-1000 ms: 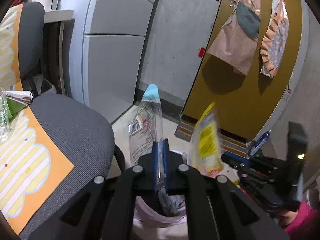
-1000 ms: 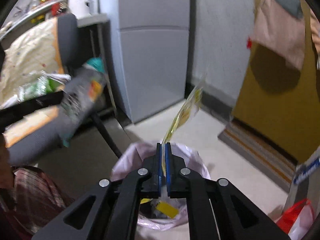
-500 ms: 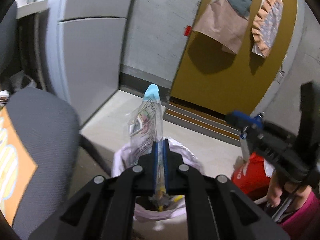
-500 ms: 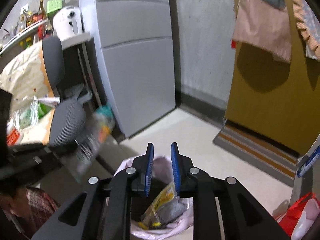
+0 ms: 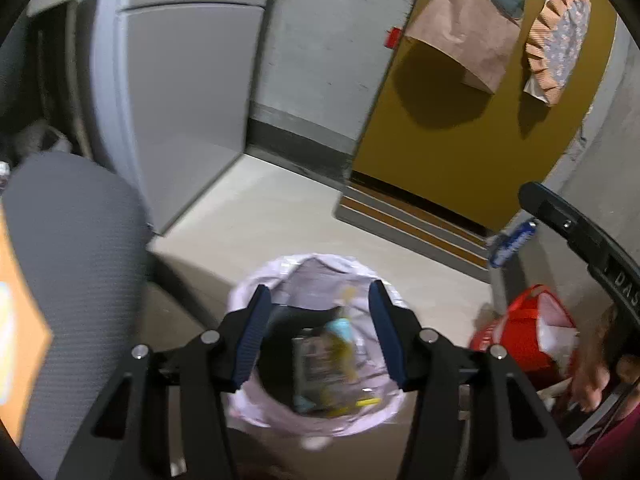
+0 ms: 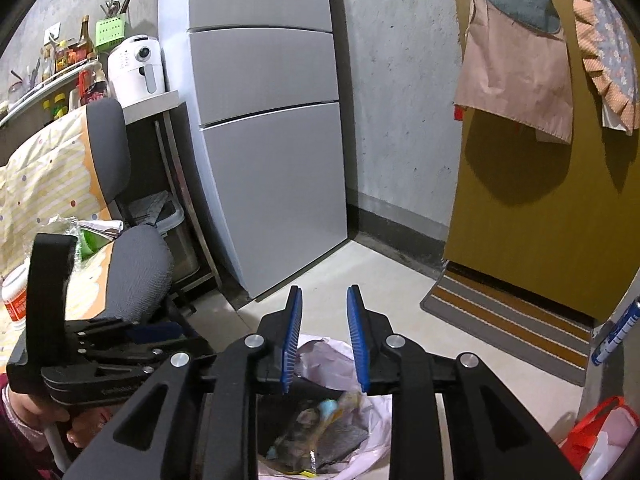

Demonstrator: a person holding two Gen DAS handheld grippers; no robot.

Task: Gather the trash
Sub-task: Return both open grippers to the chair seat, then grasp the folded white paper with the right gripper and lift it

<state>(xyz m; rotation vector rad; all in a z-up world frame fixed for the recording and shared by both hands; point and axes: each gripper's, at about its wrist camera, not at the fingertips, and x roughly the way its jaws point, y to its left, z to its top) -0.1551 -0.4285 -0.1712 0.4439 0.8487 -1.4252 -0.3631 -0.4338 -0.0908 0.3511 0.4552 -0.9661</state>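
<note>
Both of your grippers hang over the lined trash bin (image 5: 276,416), which stands on the pale floor (image 5: 256,220) between the grey office chair (image 5: 80,248) and a red bag (image 5: 524,332), so that anything let go falls straight into the liner. Your left gripper (image 5: 318,340) points steeply down into the bin's mouth; its jaws have just been opening and now stand wide apart with nothing pressed between the blue pads. The crushed plastic bottle (image 5: 316,364) lies loose in the bin below them, on top of the yellow snack wrapper (image 6: 320,436) and other scraps. Motion blur softens it, but in the left wrist view its long axis seems to run roughly up the frame, with the light-blue cap (image 5: 342,326) at the far end, pointing away from you toward the far rim. Your right gripper (image 6: 322,344) sits higher and flatter, aimed past the bin toward the refrigerator (image 6: 264,120); its jaws have also just been opening, and they are parted and empty. More litter waits on the chair's patterned cloth (image 6: 36,184), so the job looks far from finished.
</note>
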